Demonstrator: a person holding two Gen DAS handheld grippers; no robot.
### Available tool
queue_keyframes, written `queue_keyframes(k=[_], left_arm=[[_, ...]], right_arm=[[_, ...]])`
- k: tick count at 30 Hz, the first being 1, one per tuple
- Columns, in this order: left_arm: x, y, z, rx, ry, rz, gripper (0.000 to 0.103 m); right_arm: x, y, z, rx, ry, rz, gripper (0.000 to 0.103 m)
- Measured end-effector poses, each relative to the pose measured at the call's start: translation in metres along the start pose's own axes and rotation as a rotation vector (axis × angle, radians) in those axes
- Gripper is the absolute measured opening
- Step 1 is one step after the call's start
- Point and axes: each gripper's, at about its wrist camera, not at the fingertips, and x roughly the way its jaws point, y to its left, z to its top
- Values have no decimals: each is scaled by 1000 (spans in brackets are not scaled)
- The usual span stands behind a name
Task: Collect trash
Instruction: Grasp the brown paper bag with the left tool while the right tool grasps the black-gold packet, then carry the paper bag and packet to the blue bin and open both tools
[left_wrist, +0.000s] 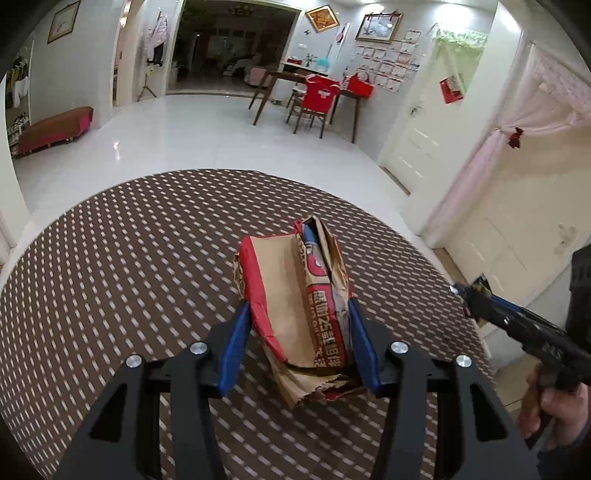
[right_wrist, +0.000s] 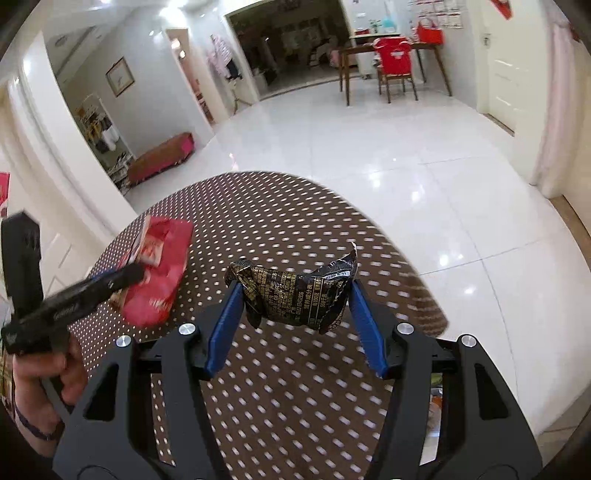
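My left gripper (left_wrist: 297, 308) is shut on a crumpled brown and red paper bag (left_wrist: 295, 295) and holds it over the round table (left_wrist: 110, 258) with the brown dotted cloth. The bag (right_wrist: 159, 266) and the left gripper (right_wrist: 122, 277) also show at the left of the right wrist view. My right gripper (right_wrist: 293, 290) is shut on a black foil wrapper with gold print (right_wrist: 295, 291), held above the table (right_wrist: 295, 206). The right gripper (left_wrist: 469, 295) with the wrapper shows at the right edge of the left wrist view.
White tiled floor (left_wrist: 207, 136) lies beyond the table. A wooden desk and a chair with a red cover (left_wrist: 317, 99) stand at the far wall. A red bench (left_wrist: 55, 129) sits at the left. White doors (left_wrist: 417, 125) are at the right.
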Motion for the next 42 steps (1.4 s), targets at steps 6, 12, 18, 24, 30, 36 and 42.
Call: queue_keyframes(k=[6,12,18,24,30,36,42], left_arm=[[-21,-48,-22,58,-8,-55,51],[-27,-99,-35,135,0,-111,51],[-19,-139,-43,196,24,-151,51],[-6,-177,-49,260,53,-189,51],[8,-214,-45,323,73,-217,51],[29,-252,-46,391,105,-253,51],[57,-290,-56,463,171,-288,51]], right_arm=[[-37,-40,-10,66,-49,-39,58],[-63,-89,-20,148,-80,-105,58],[-68,-140,-40,255,-55,-168,58],[-46,-187,-61,359,21,-208,61],[-24,-224,-87,466,77,-216,79],[-49,-242,-91,508,16,-221,85],[-86,-252,-79,529,-79,-222,87]])
